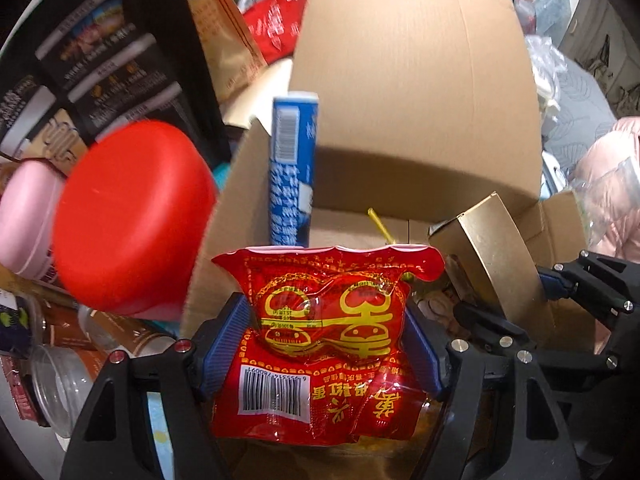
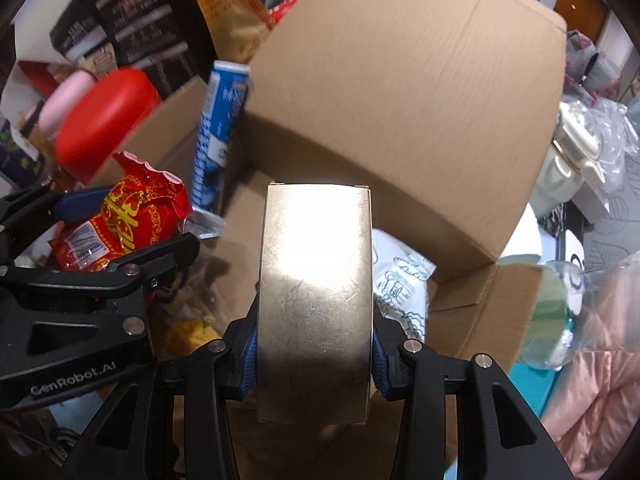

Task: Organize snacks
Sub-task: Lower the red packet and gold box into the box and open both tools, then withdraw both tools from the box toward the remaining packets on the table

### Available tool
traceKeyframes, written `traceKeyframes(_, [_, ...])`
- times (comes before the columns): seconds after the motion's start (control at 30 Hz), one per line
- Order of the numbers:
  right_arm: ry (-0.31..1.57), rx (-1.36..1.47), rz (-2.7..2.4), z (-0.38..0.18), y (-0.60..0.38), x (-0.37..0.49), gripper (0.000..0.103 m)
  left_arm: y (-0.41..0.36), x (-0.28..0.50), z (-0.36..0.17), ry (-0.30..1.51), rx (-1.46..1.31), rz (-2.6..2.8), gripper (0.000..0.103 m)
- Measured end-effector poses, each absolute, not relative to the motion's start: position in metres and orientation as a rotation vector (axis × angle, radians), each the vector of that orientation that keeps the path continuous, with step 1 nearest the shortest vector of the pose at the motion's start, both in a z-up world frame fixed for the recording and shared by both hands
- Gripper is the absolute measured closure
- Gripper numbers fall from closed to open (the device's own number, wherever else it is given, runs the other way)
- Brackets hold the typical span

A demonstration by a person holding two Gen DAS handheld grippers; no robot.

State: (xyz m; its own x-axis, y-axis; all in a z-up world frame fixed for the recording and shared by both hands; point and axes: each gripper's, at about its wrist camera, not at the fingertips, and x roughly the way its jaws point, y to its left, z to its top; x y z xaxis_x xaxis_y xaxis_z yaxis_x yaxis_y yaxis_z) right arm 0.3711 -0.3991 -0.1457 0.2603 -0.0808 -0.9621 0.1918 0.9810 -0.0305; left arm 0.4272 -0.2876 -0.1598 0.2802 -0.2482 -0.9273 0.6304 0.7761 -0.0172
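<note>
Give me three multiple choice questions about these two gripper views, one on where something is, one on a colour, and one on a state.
1. Where does the blue and white carton stand?
A. upright inside the cardboard box, against its left wall
B. flat on top of the red lid
C. in the right gripper

2. What colour is the box between the right gripper's pads?
A. green
B. gold
C. pink

3. What state is the left gripper in?
A. open and empty
B. shut with nothing in it
C. closed on the red snack packet

Answers: 1 A, the carton rises from inside the box at its left wall. 2 B, its surface is shiny gold in both views. 3 C, the blue pads press the packet's two sides.
</note>
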Motion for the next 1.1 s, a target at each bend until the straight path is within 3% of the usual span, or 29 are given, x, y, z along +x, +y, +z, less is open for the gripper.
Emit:
traceKeyframes(0.2, [1.337,0.085,-0.204,-0.157,-0.398,0.371,0.055,-0.294,0.421,-0.163,1.131,0.453,-0.597,0.028])
traceKeyframes(0.3, [1.353,0.093,-0.208,-0.158,-0.398,0.37,0.043,-0.292,0.42,-0.158,1.133,0.422,-0.613,0.028])
traceKeyframes(0.43, [1.355,0.089,-0.218,-0.154,-0.397,0.368,0.038,-0.29,0.414,-0.146,1.101,0.431,-0.596,0.028])
traceKeyframes(1.1, [1.195,0.02,-0.211,-0.066,-0.363,0.336,0.037,-0.249,0.376,-0.047,0.96,0.324,-0.554,0.028])
